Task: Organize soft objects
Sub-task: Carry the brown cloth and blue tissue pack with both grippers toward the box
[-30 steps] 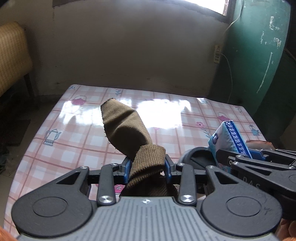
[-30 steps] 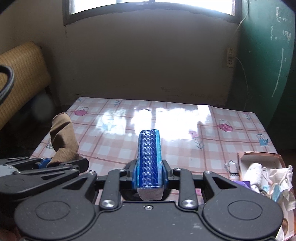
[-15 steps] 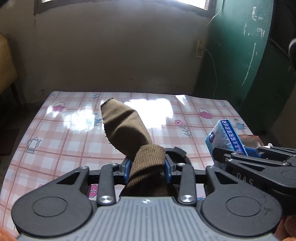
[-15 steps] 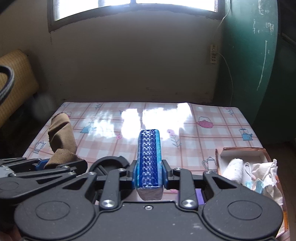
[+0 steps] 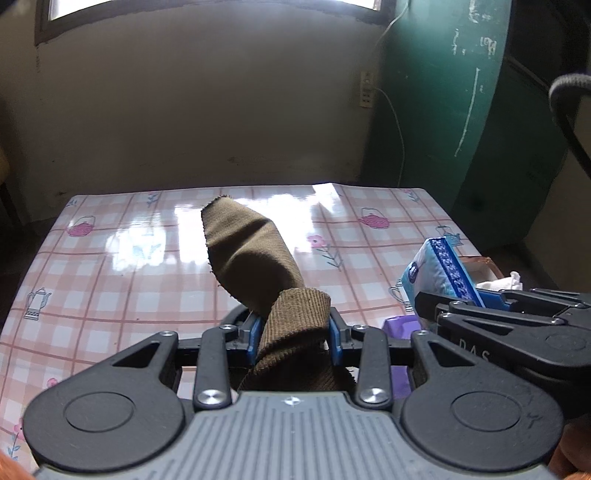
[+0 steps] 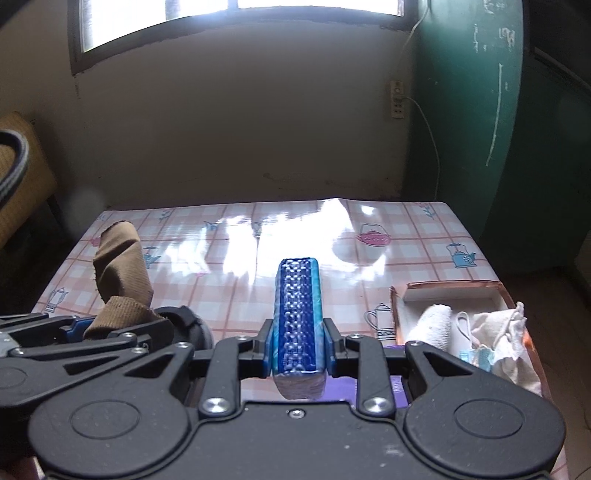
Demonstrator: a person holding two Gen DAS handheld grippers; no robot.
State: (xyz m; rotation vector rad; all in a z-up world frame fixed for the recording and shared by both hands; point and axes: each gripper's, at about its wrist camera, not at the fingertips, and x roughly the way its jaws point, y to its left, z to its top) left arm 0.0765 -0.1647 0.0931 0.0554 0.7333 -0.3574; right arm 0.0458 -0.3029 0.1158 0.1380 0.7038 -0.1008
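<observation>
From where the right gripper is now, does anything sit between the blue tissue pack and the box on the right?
Nothing visible does. The right gripper holds the blue tissue pack above the table, and the open box lies to its right with only bare tablecloth between. White cloths already fill the box's near part.

The right gripper (image 6: 297,341) clamps a blue pack (image 6: 298,314) above the table (image 6: 406,236); left of the pack, brown cloth (image 6: 122,273); right, a box (image 6: 450,291).

Beige wall (image 6: 258,122), bright window (image 6: 236,26), green door (image 6: 469,110), checked table (image 6: 406,229)
</observation>
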